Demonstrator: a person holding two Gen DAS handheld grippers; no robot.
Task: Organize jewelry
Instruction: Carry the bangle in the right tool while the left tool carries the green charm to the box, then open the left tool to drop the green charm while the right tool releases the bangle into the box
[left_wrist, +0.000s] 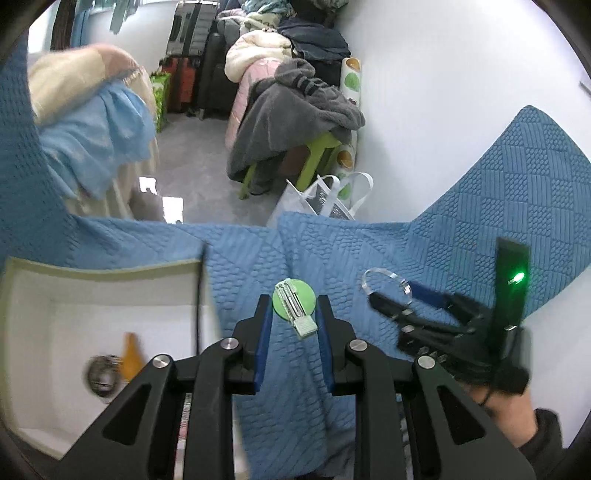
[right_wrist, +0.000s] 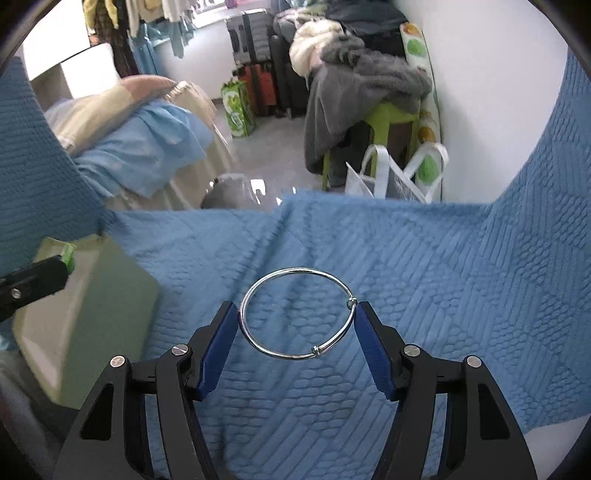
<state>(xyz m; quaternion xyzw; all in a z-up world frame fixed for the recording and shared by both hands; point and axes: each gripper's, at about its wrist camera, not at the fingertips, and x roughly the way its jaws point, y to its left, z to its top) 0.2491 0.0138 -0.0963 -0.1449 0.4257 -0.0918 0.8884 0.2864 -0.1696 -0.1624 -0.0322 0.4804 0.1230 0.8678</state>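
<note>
A blue quilted bedspread (right_wrist: 424, 277) covers the bed, its far edge dropping to a grey floor where clothes lie heaped on a green stool (left_wrist: 317, 155) by the white wall.

The right gripper (right_wrist: 297, 321) holds a silver bangle (right_wrist: 297, 314) flat across its span: the left blue pad touches the ring's left side and the right pad meets it at the small bead by the clasp. The ring hangs between the fingertips above the bedspread, most of the loop reaching forward past the tips and the rear arc sitting back between the pads. The jaws stand fairly wide, pressed against the ring from both sides.

The left gripper (left_wrist: 293, 314) has its fingers drawn close, pinching a green hair clip (left_wrist: 294, 306). The round green part sits at the fingertips and its pale tab points back between the pads, tilted toward the right one.

A white box (left_wrist: 74, 280) lies open near the bed's left edge, with a metal ring (left_wrist: 103, 374) and an orange piece (left_wrist: 131, 354) blurred on its floor. In the left view the right gripper with the bangle is to the right, a person's hand (left_wrist: 513, 413) behind it.
</note>
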